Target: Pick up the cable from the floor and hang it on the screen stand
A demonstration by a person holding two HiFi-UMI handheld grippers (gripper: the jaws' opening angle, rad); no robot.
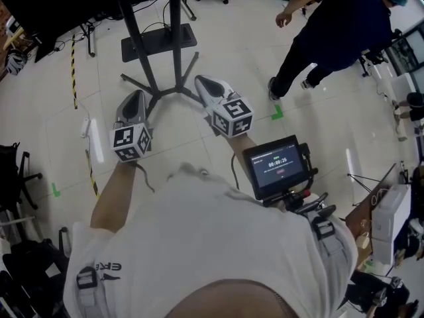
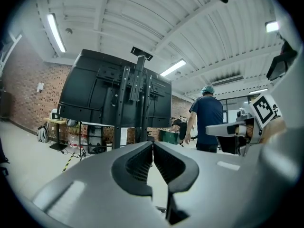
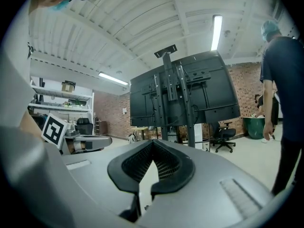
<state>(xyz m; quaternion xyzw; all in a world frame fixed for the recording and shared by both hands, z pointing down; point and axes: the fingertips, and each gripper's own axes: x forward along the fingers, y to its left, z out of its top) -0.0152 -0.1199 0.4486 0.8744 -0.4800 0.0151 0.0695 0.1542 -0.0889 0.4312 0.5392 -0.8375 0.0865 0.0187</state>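
A black screen stand [image 1: 176, 18] is seen upright on a pale tiled floor [image 1: 238, 38]. Two slim posts rise from thin splayed legs, and a flat rectangular plate [image 1: 159, 45] lies at its foot. In both gripper views, a large dark screen [image 2: 95, 94] is shown from behind, mounted on the posts, with a bracket above its top edge. What appears to be a thin dark cable [image 1: 154, 26] is looped on the floor beside the plate.

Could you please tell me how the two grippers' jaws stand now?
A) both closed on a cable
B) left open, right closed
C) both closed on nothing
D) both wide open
C: in their own views the left gripper and the right gripper each show tips touching, nothing between.
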